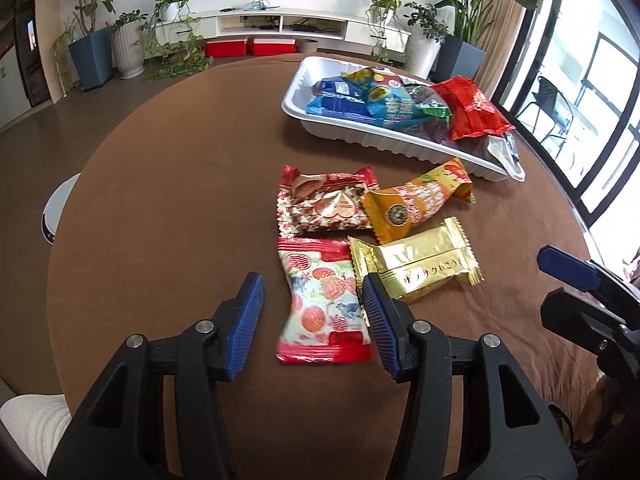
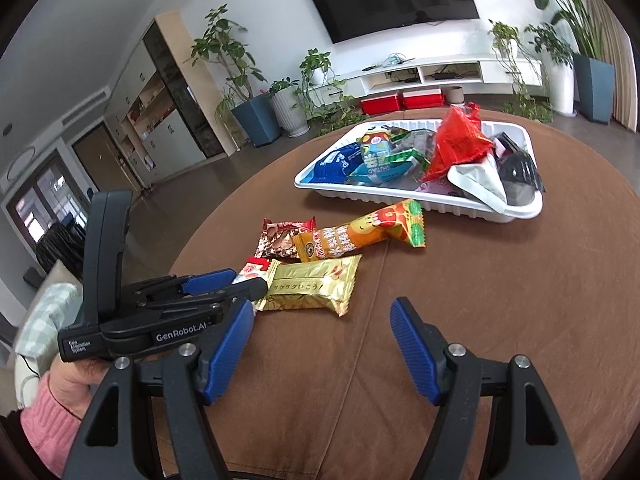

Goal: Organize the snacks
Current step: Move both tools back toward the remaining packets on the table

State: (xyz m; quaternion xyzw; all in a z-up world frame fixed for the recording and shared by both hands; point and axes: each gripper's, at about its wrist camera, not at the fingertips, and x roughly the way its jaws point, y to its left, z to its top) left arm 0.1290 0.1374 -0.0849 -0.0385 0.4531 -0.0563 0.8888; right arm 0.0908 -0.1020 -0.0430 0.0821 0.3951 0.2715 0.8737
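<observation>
Left wrist: fruit-print packet lengthwise between tool fingers

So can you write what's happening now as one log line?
left gripper: open over strawberry packet | right gripper: open, empty | tray: snacks inside | four packets on table

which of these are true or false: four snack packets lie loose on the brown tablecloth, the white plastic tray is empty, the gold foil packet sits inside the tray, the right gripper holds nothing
1. Four snack packets lie loose on the brown tablecloth. True.
2. The white plastic tray is empty. False: it holds several snack bags.
3. The gold foil packet sits inside the tray. False: it lies on the cloth, beside the red-and-white fruit-print packet.
4. The right gripper holds nothing. True: only bare cloth lies between its open fingers.
</observation>
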